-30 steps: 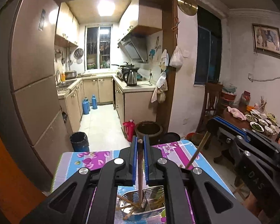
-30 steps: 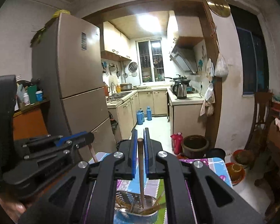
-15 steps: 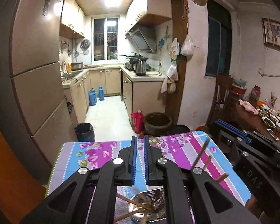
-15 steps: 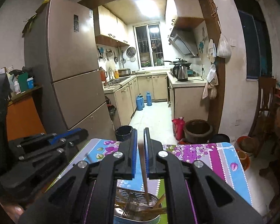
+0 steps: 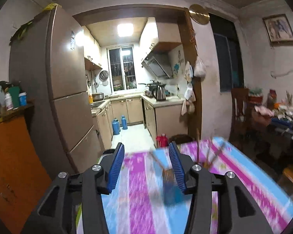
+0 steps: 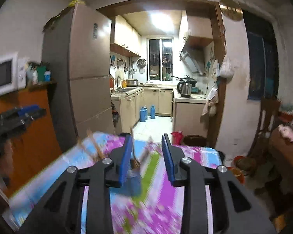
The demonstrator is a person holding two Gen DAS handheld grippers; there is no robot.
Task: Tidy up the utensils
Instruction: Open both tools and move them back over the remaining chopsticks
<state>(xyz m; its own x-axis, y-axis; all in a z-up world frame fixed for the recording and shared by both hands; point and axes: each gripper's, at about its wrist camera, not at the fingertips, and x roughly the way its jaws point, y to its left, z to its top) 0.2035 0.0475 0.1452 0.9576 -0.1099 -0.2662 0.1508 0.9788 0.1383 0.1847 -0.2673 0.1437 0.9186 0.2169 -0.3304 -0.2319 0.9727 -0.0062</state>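
Both grippers have let go of the single chopstick each pinched a second ago; jaws then clamped, now parting, nothing between the pads in either view.

Left gripper (image 5: 146,167): jaws moderately wide and opening, blue pads clear of everything. Blurred holder (image 5: 171,192) sits just inside the right-hand pad, low on the table (image 5: 138,204). Whether that pad touches it cannot be told through the blur.

Chopsticks (image 5: 198,148) stand in the holder, long axes steeply upright, tips fanning up and outward toward the far table edge. Some lean right of the holder, one leans left.

Right gripper (image 6: 147,154): jaws narrower than the left pair and opening, gap empty. From this side the holder (image 6: 133,185) lies below and just behind the left-hand pad, partly hidden by it. Chopsticks (image 6: 94,146) rise from it, most tilted up and to the left of the holder, a few brown shafts near upright behind the pad.

Table wears a flowered cloth in pink, blue and green, heavily motion-smeared in both views.

The left gripper shows at the left edge of the right wrist view, well left of the holder.
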